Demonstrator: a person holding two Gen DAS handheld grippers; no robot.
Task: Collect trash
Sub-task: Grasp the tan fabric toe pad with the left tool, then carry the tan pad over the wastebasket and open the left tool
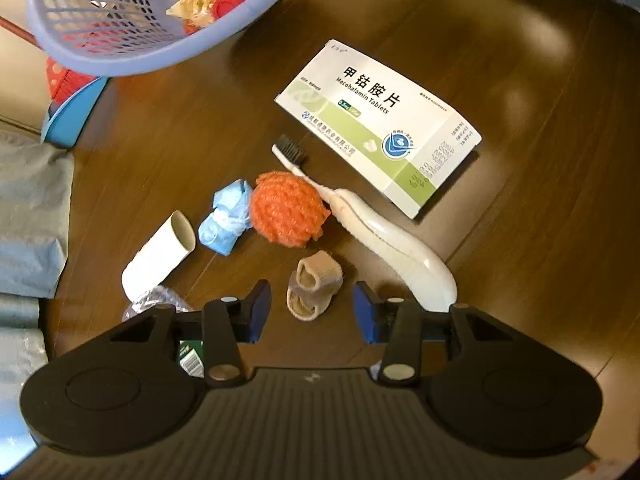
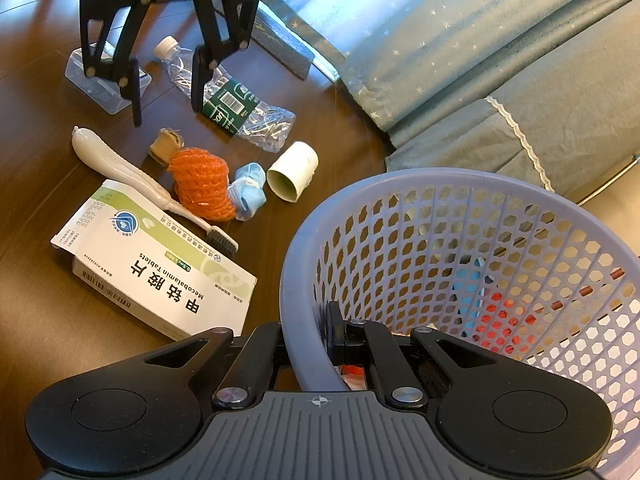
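Some trash is already in the lavender mesh basket (image 2: 460, 248): crumpled wrappers (image 1: 196, 4) and red scraps, though its depth is hard to judge. The right gripper (image 2: 310, 344) is clamped on the basket's rim, holding it tilted beside the pile. The left gripper (image 1: 312, 308) hangs released over a beige fabric band (image 1: 314, 288). Still on the wooden floor (image 1: 520, 80) lie:
- medicine box (image 1: 376, 128)
- toothbrush (image 1: 360, 216)
- orange foam net (image 1: 286, 208)
- blue wad (image 1: 226, 216)
- cardboard tube (image 2: 292, 172)
- crushed bottle (image 2: 232, 104)
- clear plastic box (image 2: 100, 88)

Most remains.
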